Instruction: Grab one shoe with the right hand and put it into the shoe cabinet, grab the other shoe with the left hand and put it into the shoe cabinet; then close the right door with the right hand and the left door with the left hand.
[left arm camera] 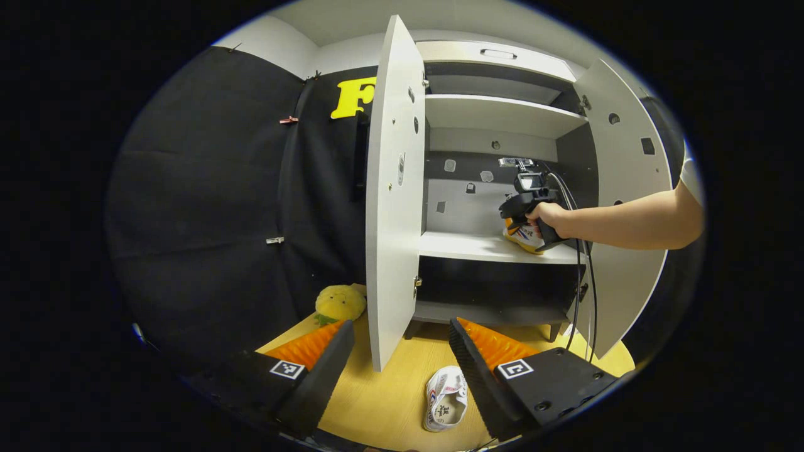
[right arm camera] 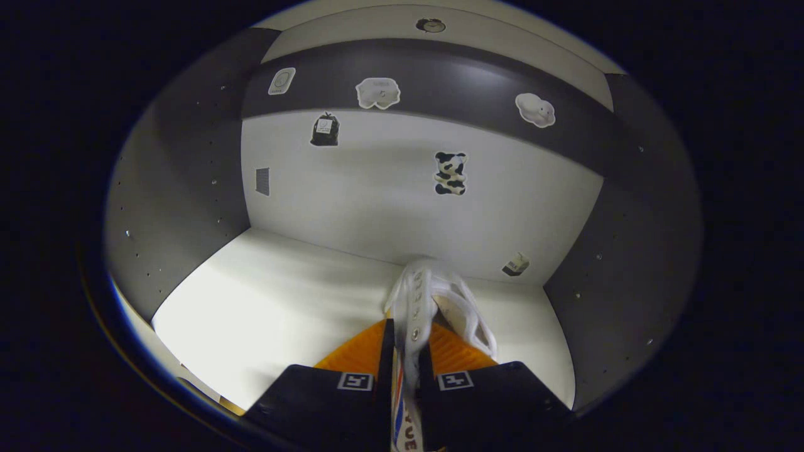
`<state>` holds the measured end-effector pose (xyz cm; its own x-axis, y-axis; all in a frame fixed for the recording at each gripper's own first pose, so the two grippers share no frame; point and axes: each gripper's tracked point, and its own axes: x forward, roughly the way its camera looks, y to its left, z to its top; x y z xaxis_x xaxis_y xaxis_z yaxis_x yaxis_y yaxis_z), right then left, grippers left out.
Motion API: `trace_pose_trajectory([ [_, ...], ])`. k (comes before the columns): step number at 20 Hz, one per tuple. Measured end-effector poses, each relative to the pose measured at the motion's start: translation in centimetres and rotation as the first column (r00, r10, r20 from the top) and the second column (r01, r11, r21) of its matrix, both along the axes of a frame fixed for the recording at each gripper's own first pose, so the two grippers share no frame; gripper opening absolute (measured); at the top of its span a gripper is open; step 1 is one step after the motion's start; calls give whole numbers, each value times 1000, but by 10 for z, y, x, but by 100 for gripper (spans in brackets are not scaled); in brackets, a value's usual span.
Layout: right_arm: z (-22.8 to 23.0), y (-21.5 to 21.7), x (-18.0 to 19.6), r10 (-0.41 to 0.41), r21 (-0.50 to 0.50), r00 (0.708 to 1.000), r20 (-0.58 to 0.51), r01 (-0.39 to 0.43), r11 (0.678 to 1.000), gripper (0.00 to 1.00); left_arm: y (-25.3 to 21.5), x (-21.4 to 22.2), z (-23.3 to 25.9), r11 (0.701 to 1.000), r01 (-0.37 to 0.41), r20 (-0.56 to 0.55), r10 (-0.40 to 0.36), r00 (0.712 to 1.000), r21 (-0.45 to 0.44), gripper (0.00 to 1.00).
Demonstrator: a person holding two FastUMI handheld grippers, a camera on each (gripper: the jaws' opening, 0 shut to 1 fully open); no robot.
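Jaws of the right gripper (right arm camera: 405, 370) pinch a shoe (right arm camera: 418, 301); left gripper (left arm camera: 402, 358) jaws gape empty.

In the left gripper view the left door (left arm camera: 394, 188) stands edge-on through the middle of the frame, a tall barrier between the booth wall at left and the cabinet opening at right; the right door (left arm camera: 622, 207) is swung wide at the right edge, so the opening between them is free; on the middle shelf (left arm camera: 477, 246) the right gripper (left arm camera: 524, 210) and its forearm crowd the right end, leaving bare board toward centre frame; a cable hangs across the lower right of the opening; a plush toy (left arm camera: 340, 303) sits low left of the door; in the right gripper view the shelf lies bare at left, with the held shoe (right arm camera: 418, 307) at lower centre, near the back panel.
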<state>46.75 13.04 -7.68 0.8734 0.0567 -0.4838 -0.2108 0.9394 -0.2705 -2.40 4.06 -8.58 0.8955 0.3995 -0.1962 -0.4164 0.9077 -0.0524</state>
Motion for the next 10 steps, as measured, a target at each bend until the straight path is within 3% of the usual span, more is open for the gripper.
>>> trace_pose_trajectory([
  [3,22,3,-14,16,11,998,64,-17,1000,31,-1,-8,-3,1000,0,-2,0,1000,-14,95],
  [6,46,11,-44,48,47,993,103,-53,998,64,-3,-13,-4,1000,17,7,-17,1000,-24,95],
  [7,54,11,-54,58,43,989,133,-64,997,64,-3,-14,-5,999,25,7,-25,1000,-22,95],
  [10,79,11,-90,74,64,970,230,-91,994,100,2,-17,-12,999,45,-2,-45,999,-11,95],
])
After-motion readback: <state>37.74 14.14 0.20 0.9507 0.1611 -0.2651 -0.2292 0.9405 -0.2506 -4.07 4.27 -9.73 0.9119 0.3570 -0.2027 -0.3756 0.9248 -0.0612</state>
